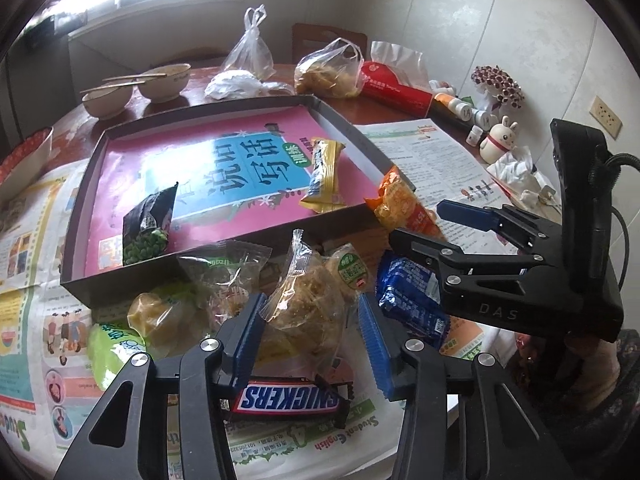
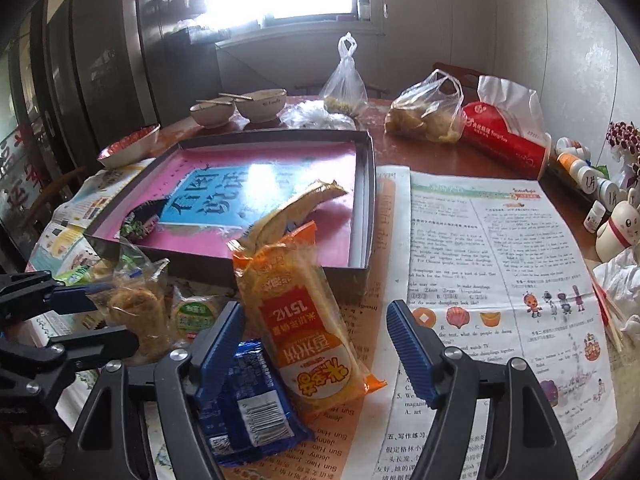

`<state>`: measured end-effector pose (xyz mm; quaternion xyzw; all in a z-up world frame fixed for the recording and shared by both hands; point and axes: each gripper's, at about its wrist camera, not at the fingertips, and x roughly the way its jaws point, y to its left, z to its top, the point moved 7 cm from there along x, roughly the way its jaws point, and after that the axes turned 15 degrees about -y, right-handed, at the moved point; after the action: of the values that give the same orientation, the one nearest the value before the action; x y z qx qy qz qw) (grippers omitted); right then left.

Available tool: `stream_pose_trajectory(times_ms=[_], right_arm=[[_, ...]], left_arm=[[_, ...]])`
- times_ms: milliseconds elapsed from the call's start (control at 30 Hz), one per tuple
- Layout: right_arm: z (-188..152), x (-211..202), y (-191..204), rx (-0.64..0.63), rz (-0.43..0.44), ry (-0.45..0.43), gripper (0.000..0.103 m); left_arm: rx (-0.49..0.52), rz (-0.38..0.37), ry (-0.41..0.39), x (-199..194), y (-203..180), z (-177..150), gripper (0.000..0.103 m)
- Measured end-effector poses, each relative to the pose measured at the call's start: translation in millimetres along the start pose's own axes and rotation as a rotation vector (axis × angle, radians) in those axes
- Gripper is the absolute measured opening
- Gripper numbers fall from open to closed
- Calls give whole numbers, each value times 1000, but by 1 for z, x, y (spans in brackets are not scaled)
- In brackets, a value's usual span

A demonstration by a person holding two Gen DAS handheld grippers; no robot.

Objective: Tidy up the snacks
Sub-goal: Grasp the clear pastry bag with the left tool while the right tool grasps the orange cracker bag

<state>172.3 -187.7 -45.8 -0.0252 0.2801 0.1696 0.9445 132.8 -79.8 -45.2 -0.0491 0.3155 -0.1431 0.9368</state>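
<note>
A shallow dark box (image 1: 224,246) (image 2: 370,184) with a pink and blue liner holds a yellow snack bar (image 1: 324,174) (image 2: 304,200) and a dark pea packet (image 1: 150,220) (image 2: 140,224). My left gripper (image 1: 308,344) is open, its fingers on either side of a clear-wrapped pastry (image 1: 308,304) (image 2: 136,308). A Snickers bar (image 1: 286,398) lies below it. My right gripper (image 2: 316,344) (image 1: 420,224) is open around an orange rice-cracker packet (image 2: 308,332) (image 1: 400,204) that leans on the box's near corner. A blue packet (image 2: 244,400) (image 1: 412,296) lies by its left finger.
More wrapped pastries (image 1: 224,276) and a green packet (image 1: 108,352) lie left of the pastry. Newspaper (image 2: 500,264) covers the table. Bowls (image 1: 164,80), plastic bags (image 2: 428,116), a red tissue pack (image 2: 504,140), bottles and a rabbit figurine (image 1: 500,140) stand behind and right.
</note>
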Motion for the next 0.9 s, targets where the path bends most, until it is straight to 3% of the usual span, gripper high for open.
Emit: stream_pose_trajectory(times_ms=[300, 367, 433, 900], right_arm=[[-6, 10, 0, 16, 17, 16, 40], [-6, 10, -1, 22, 19, 11, 39], [-4, 9, -2, 29, 21, 2, 38], [15, -11, 1, 51, 43, -66, 36]], left_arm=[[-25, -14, 23, 15, -1, -3, 49], [-31, -15, 28, 18, -1, -4, 47], [-36, -11, 31, 21, 0, -5, 38], [-81, -22, -35, 3, 9, 10, 34]])
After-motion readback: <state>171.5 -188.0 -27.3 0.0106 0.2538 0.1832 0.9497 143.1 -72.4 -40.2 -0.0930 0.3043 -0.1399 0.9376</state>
